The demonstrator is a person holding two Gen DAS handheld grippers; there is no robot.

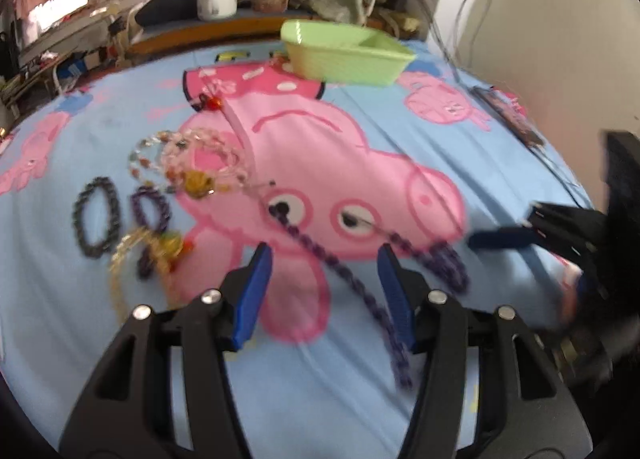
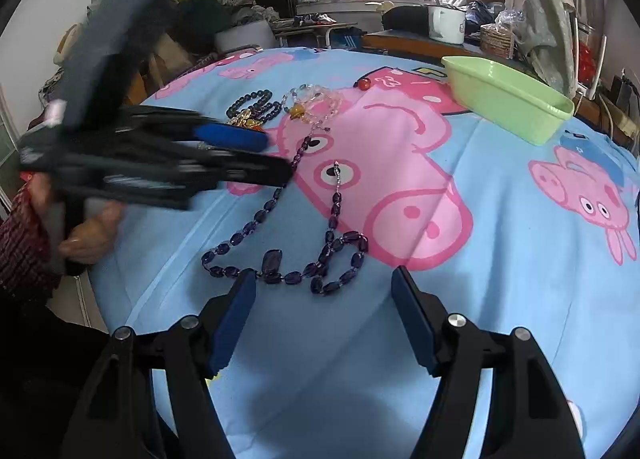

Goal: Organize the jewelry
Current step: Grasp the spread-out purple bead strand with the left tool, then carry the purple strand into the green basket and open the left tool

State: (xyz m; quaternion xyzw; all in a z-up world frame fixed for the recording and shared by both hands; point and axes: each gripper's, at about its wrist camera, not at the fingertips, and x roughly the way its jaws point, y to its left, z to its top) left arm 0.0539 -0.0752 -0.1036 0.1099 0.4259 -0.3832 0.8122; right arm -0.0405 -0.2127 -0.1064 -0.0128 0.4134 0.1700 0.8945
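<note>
A long purple bead necklace (image 2: pixel 276 259) lies spread on the cartoon pig bedsheet (image 2: pixel 500 239). My right gripper (image 2: pixel 324 275) stands open just short of its looped end, pads touching nothing. My left gripper (image 1: pixel 324 249) is open too, and a strand of the purple necklace (image 1: pixel 332 263) runs across the sheet between its fingers without being pinched. In the right wrist view the left gripper (image 2: pixel 276 157) shows blurred over the necklace's far end. A pale green basket (image 1: pixel 348 55) (image 2: pixel 508 103) sits at the far side. Bracelets and a clear bead necklace (image 1: pixel 188 155) lie piled to the left.
A dark bracelet (image 1: pixel 96 219), a purple bracelet (image 1: pixel 150 207) and a gold chain (image 1: pixel 136 251) lie at the left. A red bead (image 2: pixel 363 85) rests near the basket. A white mug (image 2: pixel 446 25) and clutter stand beyond the bed. A person's hand (image 2: pixel 88 235) grips the left handle.
</note>
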